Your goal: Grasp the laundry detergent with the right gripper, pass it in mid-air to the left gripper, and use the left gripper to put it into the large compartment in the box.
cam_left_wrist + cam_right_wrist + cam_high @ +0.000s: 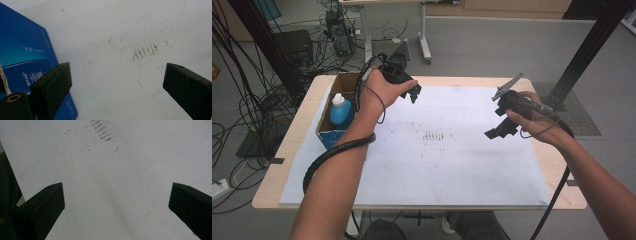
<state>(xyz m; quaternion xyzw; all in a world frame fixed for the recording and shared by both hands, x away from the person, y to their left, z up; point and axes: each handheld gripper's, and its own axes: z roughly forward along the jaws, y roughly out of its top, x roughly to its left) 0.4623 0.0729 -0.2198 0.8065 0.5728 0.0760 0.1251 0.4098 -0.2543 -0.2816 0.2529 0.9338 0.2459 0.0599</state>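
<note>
Your left gripper (413, 93) hovers at upper centre-left of the high view, jaws spread wide with nothing between them. Your right gripper (498, 131) hangs at centre right, jaws spread too. Nearest the left one, the open cardboard box with blue printed sides (343, 80) holds a blue plastic bottle (341, 111) at the white sheet's (437, 165) left edge.

You see a white sheet (452, 165) covering the desk (282, 165), with reddish smudges (434, 136) at its middle; on the floor, cables (242, 107) tangle left of the desk.
</note>
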